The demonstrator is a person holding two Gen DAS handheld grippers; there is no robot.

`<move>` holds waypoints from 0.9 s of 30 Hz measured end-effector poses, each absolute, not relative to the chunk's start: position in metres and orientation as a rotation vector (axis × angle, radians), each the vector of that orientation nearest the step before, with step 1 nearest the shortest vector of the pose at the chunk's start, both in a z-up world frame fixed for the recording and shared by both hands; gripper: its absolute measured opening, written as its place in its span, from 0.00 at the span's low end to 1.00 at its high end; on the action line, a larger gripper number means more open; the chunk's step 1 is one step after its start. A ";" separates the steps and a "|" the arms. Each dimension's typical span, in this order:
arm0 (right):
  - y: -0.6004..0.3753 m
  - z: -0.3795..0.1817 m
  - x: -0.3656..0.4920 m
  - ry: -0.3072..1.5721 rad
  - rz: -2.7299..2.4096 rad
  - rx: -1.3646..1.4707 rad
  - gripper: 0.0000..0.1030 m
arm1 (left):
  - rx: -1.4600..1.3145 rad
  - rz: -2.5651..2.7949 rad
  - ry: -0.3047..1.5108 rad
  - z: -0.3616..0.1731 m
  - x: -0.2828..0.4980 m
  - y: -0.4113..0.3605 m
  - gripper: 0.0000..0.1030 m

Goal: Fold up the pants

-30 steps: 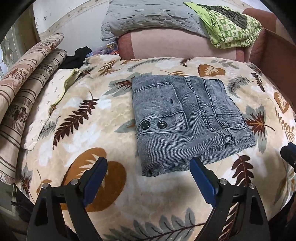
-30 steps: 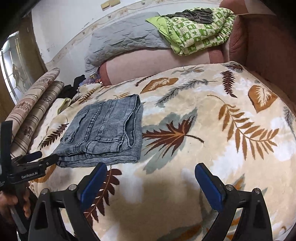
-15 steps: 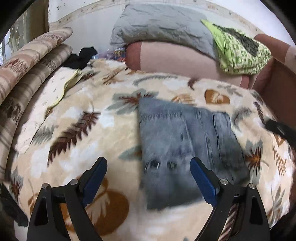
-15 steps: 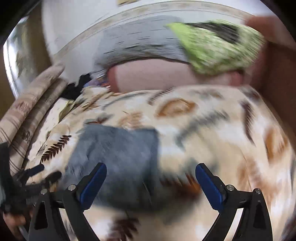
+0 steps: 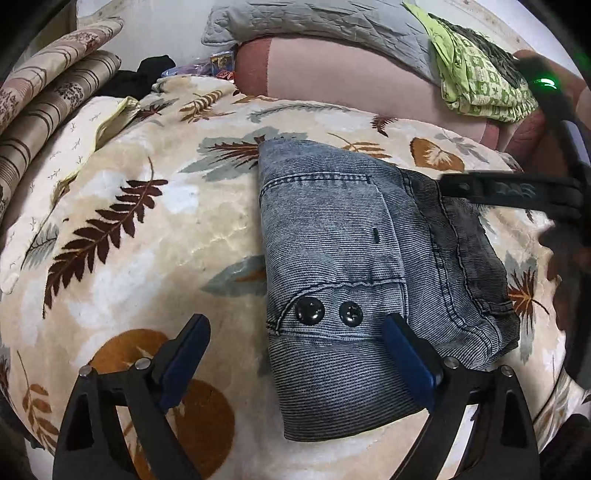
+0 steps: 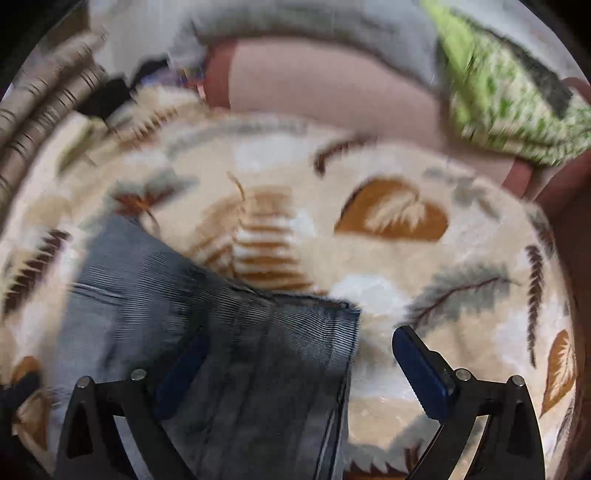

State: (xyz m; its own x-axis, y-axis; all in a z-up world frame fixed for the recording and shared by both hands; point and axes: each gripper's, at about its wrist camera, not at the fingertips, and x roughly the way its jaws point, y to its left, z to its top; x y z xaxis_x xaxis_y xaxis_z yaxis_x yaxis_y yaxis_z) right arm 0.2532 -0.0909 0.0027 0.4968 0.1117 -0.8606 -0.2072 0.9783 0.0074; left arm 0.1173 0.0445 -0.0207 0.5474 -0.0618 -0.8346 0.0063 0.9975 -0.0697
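Note:
The grey-blue denim pants lie folded into a compact rectangle on the leaf-print blanket, two dark snap buttons facing up near the front edge. My left gripper is open and hovers over the pants' near left corner. The right gripper shows in the left wrist view as dark fingers over the pants' far right corner. In the blurred right wrist view my right gripper is open above the pants' far right corner.
Striped rolled bedding lies at the left. A pink bolster with a grey quilt and a green patterned cloth lies at the back. A cream pillow sits left on the blanket.
Both grippers moved in toward the folded pants. The left came closer over the near edge. The right swung left and now sits over the pants' far right corner.

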 end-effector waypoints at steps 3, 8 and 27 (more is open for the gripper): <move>-0.074 -0.041 0.246 1.185 0.202 -0.327 0.96 | -0.073 -0.043 0.999 -0.021 0.116 0.043 0.92; -0.091 0.008 0.208 1.019 0.205 -0.195 0.98 | -0.033 -0.027 0.981 -0.014 0.113 0.039 0.92; -0.150 0.021 0.094 0.900 0.244 0.024 0.98 | 0.007 0.012 0.926 0.018 0.079 0.034 0.92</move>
